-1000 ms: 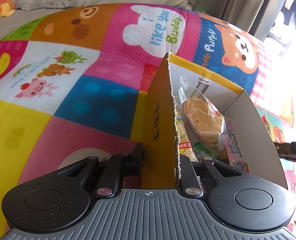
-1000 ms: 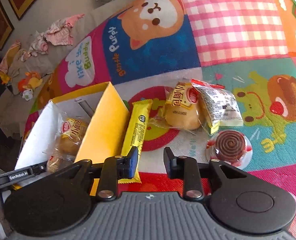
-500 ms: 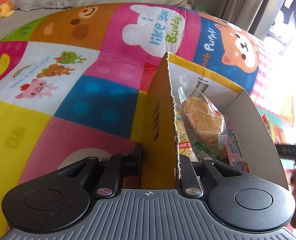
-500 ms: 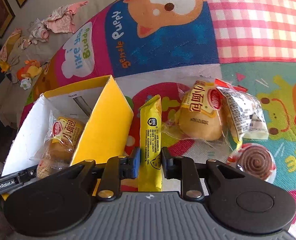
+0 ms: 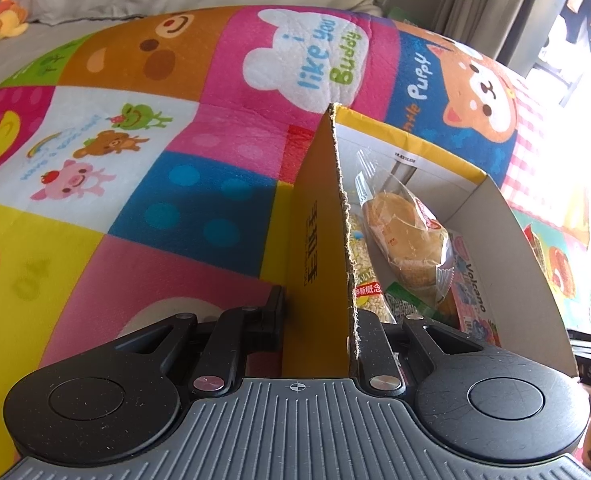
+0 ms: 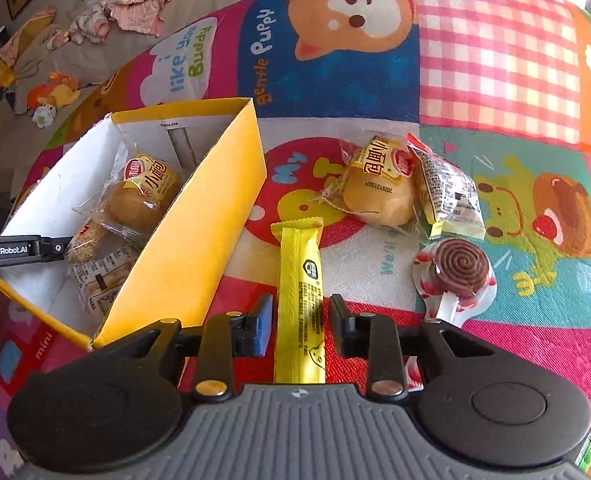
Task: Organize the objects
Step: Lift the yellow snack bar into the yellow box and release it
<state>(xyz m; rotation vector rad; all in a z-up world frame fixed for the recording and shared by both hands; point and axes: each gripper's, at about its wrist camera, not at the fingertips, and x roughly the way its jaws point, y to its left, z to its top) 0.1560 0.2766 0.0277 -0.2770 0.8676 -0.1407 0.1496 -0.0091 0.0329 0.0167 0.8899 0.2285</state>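
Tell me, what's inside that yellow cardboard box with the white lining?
Inside the yellow cardboard box a clear-wrapped bread bun lies over other snack packets: a grain bar and a printed clear packet. The bun and the box wall cover the rest.

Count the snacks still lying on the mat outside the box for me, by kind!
Bread bun: 1
Yellow bar: 1
White packet: 1
Swirl lollipop: 1
Total: 4
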